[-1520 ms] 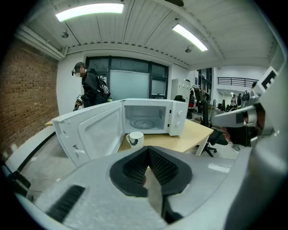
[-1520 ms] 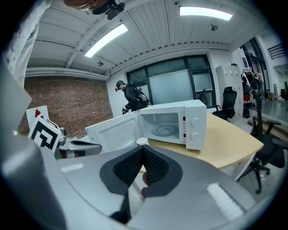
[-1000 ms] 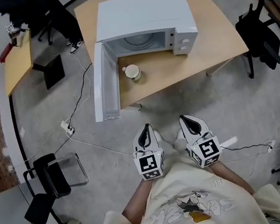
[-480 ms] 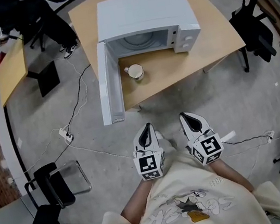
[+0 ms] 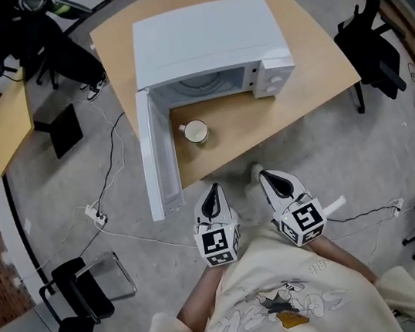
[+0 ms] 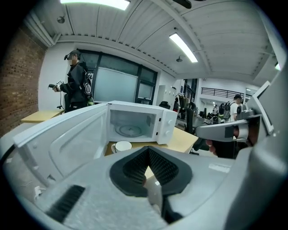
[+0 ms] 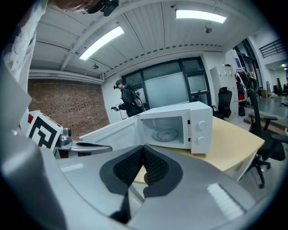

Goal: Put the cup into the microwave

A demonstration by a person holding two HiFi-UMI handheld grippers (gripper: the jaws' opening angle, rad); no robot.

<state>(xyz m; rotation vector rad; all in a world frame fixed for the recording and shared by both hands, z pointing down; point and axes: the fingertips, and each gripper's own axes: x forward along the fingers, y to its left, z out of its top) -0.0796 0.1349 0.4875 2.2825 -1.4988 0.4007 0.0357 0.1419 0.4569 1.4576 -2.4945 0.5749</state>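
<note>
A white cup (image 5: 196, 131) (image 6: 120, 146) stands on the wooden table (image 5: 317, 66) just in front of the white microwave (image 5: 207, 40) (image 6: 139, 123) (image 7: 177, 126), whose door (image 5: 151, 154) hangs wide open to the left. The oven's inside holds only its glass turntable. My left gripper (image 5: 213, 194) (image 6: 147, 150) and right gripper (image 5: 266, 177) (image 7: 144, 148) are held side by side above the floor, short of the table's near edge. Both are shut, with nothing between the jaws. The cup is hidden in the right gripper view.
A person in dark clothes (image 6: 76, 85) stands at another desk (image 5: 8, 115) at the far left. Cables and a power strip (image 5: 94, 214) lie on the grey floor. Black office chairs (image 5: 369, 50) stand to the right, and a small black chair (image 5: 80, 299) at the lower left.
Both grippers have moved forward together toward the table, and the microwave and cup sit nearer to them in the head view. Their jaws stay shut.
</note>
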